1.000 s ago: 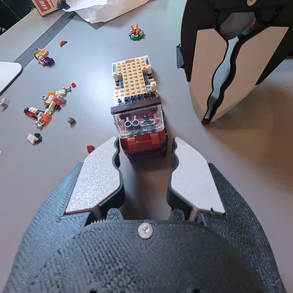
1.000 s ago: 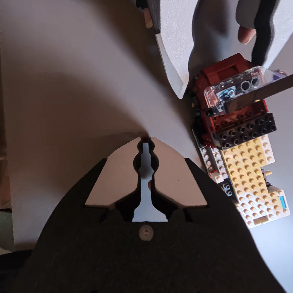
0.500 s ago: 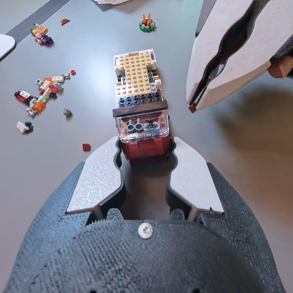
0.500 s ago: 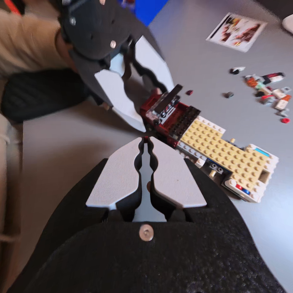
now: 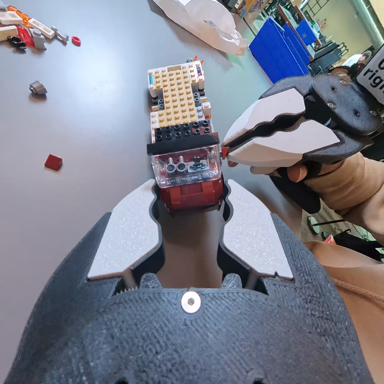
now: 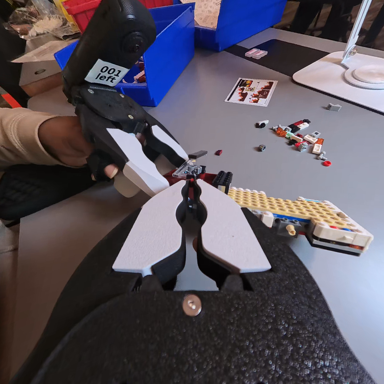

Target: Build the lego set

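On the grey table (image 5: 99,116), a brick-built vehicle (image 5: 180,116) sits lengthwise in front of the left gripper (image 5: 190,194): dark red nose toward the gripper, clear windscreen block (image 5: 187,164) with a black strip on top, then black studs, then a tan studded deck with white edging.

Left gripper: jaws wide, clamped on the dark red nose of the vehicle, one pad on each flank. The fingertips (image 5: 145,189) sit tight against the sides, no visible gap.

Right gripper (image 5: 225,150): comes in from the vehicle's right side, jaws nearly closed, pinching a small red piece (image 5: 225,150) at the very tips. The red piece is right at the side of the clear windscreen block, touching it or just beside it; can't tell which. In the right wrist view the tips (image 6: 192,181) meet at the windscreen area, with the left gripper (image 6: 166,172) just beyond.

Around: loose red brick (image 5: 53,162) and grey cone piece (image 5: 38,89) off to the vehicle's left, pile of small mixed parts (image 5: 27,31) farther out, crumpled white paper (image 5: 207,25) behind, blue bins (image 6: 166,52) and a printed instruction sheet (image 6: 251,92) on the table.
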